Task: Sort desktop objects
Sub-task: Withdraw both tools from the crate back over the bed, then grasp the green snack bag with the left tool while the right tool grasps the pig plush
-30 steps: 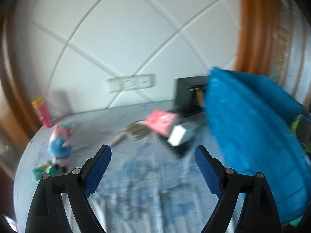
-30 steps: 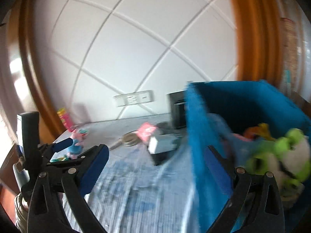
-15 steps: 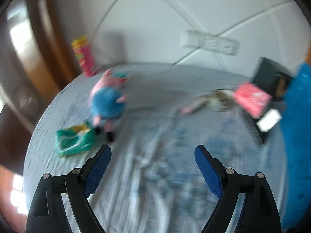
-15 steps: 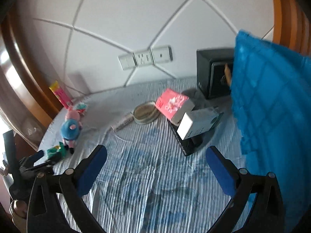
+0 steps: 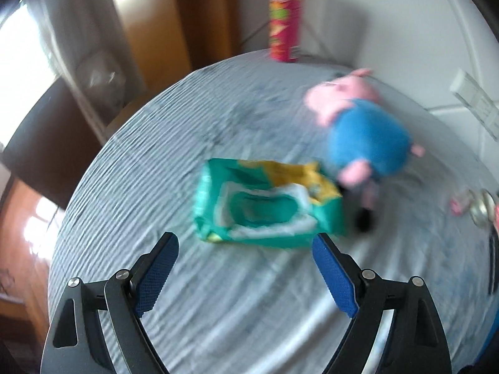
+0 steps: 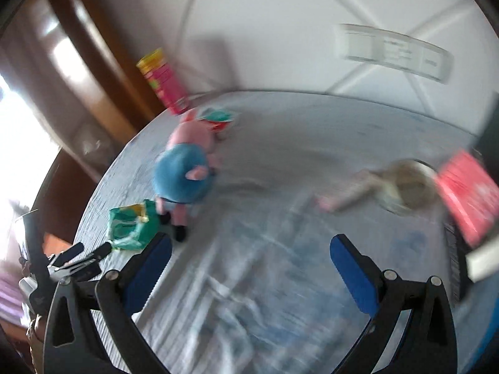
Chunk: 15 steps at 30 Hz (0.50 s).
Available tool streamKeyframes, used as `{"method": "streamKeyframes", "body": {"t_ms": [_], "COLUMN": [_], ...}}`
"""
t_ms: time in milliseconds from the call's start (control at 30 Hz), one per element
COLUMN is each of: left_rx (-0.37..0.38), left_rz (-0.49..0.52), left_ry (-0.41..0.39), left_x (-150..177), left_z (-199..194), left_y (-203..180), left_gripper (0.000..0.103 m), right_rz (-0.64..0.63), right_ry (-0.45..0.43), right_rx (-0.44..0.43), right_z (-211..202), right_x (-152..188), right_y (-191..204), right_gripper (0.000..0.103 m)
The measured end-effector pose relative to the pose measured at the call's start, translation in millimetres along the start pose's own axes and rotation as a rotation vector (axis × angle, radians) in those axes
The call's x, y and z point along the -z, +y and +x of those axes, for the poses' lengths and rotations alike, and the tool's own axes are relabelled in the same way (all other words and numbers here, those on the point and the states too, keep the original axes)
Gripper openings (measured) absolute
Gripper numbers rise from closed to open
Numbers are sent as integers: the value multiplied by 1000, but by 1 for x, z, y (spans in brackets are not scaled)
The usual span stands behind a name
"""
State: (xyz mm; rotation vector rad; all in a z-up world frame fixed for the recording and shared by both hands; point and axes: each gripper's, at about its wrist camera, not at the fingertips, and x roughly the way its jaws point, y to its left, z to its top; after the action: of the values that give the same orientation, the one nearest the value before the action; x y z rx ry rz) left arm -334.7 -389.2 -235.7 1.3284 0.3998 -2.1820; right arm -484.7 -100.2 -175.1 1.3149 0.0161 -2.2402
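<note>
In the left wrist view the left gripper (image 5: 244, 251) fills the bottom of the frame, its blue-padded jaws spread wide with nothing between them, only the striped grey-blue tablecloth (image 5: 218, 296) under the gap. Just above the tips, in the middle of the frame, lies a green wipes packet (image 5: 265, 201) with a yellow patch, flat on the cloth and clear of both pads. Touching or just beside its right edge is a plush pig (image 5: 361, 134), pink head and blue body, lying in the right centre. Further back, at the top centre, a red and yellow crisp tube (image 5: 285, 21) stands upright by the white wall.

In the right wrist view the right gripper (image 6: 251, 251) sits at the bottom with its jaws also wide apart and empty over the cloth. The other gripper's dark tips show at the lower left edge, close to the packet (image 6: 132, 224). The pig (image 6: 185, 174) lies above that, left of centre. At the right, blurred, are a round tin or dish (image 6: 408, 187) and a red box (image 6: 467, 193). The tube (image 6: 163, 81) stands at the upper left, and a white socket strip (image 6: 393, 50) is on the wall at the upper right
</note>
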Motion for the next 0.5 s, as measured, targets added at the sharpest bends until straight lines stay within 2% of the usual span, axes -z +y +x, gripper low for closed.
{"method": "streamKeyframes", "body": {"t_ms": [133,267,500], "left_rx": [25,19,49], "left_rz": [-51,-44,-20], "left_ry": [-9,6,65], "left_x": [-21,-33,-30], "left_z": [24,48,81], "left_y": [15,22,20], "left_gripper": [88,88,88], "right_rz": [-56,-106,-160], "right_ry": [15,35,64], "right_rx": [-30,-35,-4], "right_z": [49,85,142], "right_x": [-21,-41,-76], "right_y": [47,79,108], "right_gripper": [103,103,103]}}
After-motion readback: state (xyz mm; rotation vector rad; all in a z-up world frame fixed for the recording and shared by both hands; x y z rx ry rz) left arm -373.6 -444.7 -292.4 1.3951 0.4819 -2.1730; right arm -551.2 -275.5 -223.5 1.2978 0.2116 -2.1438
